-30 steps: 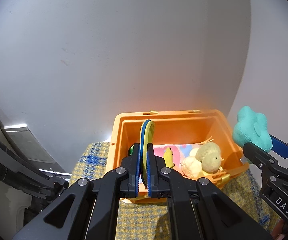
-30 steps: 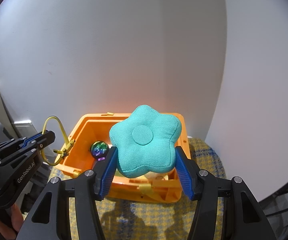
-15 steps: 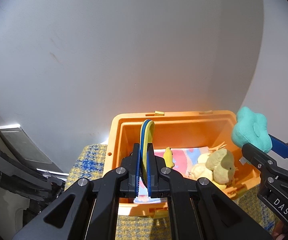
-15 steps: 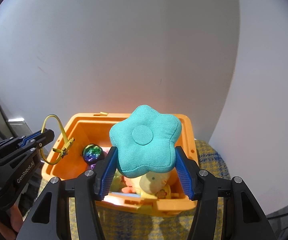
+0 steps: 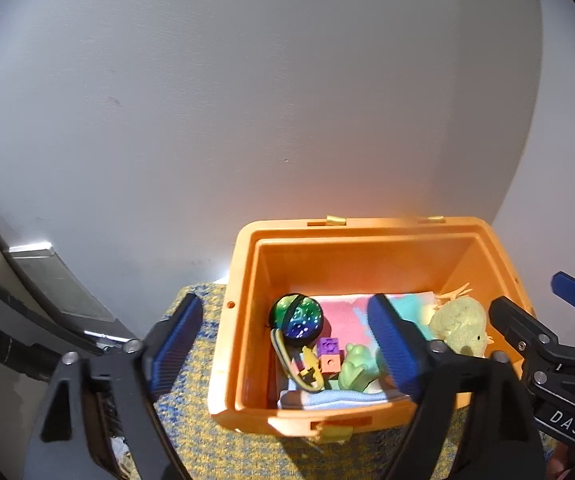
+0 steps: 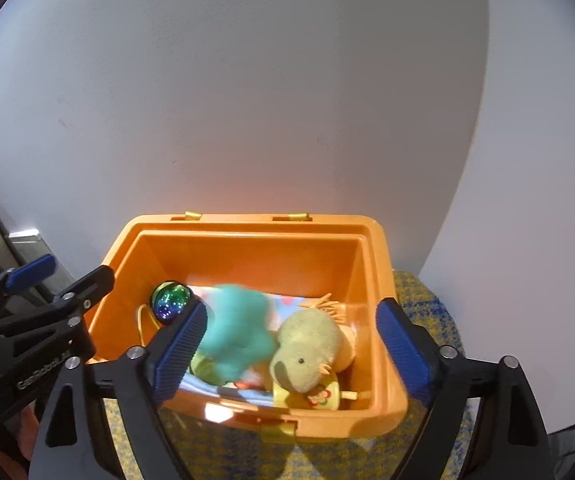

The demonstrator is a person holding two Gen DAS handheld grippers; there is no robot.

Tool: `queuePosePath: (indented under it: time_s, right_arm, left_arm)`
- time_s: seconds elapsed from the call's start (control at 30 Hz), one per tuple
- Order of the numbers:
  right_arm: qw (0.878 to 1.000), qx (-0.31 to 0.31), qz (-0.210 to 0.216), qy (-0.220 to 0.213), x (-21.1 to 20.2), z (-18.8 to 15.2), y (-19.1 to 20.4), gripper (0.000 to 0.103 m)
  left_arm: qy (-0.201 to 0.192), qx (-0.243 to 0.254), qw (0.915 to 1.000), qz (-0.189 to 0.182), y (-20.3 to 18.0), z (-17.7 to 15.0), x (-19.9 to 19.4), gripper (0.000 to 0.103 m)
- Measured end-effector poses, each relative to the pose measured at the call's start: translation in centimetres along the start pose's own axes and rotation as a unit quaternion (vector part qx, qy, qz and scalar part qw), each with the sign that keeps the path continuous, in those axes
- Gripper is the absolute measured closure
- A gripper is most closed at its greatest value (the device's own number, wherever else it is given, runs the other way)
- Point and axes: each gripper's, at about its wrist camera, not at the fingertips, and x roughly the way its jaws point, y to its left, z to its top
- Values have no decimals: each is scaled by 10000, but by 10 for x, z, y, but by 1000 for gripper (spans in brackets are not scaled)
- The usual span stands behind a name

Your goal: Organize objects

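Observation:
An orange plastic bin (image 5: 243, 304) (image 6: 375, 280) stands on a yellow-blue woven cloth. My left gripper (image 5: 287, 344) is open and empty over the bin's left side. The yellow-blue strap (image 5: 293, 364) lies inside, beside a shiny dark ball (image 5: 297, 318). My right gripper (image 6: 293, 344) is open and empty over the bin. The teal flower cushion (image 6: 237, 334) is blurred, inside the bin next to a yellow-green plush chick (image 6: 307, 350) (image 5: 461, 326).
The bin also holds a purple cube (image 5: 328, 346), an orange cube (image 5: 330, 365), a green frog toy (image 5: 357, 368) and a pink patterned cloth (image 5: 347, 316). A pale wall rises right behind the bin. A grey metal frame (image 5: 55, 284) is at left.
Both grippers opened. The strap dropped from the left gripper into the bin, and the teal cushion left the right gripper and fell into the bin. Both views moved closer over the bin.

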Motion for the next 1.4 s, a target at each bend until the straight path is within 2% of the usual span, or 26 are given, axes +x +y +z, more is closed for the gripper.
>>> queuePosePath:
  time_s: [0.2,0.43,0.9,1.4]
  right_arm:
    - [10000,36,-80,34,-13,-5,-4,9]
    - [9998,68,-155,57,-37,-5,-2,8]
    - [9997,56,-237,49,-99,-47,4,6]
    - [9999,65,-110,60,-152,-85,10,6]
  left_arm:
    - [48,-90,9998,193,4,-4,-19,15]
    - [89,-154,9996,235,8,-22,-48,12]
    - [156,-205,9996,136,12,-68,-100,10]
    - [248,-307,9992,55,22,-108,-148,9]
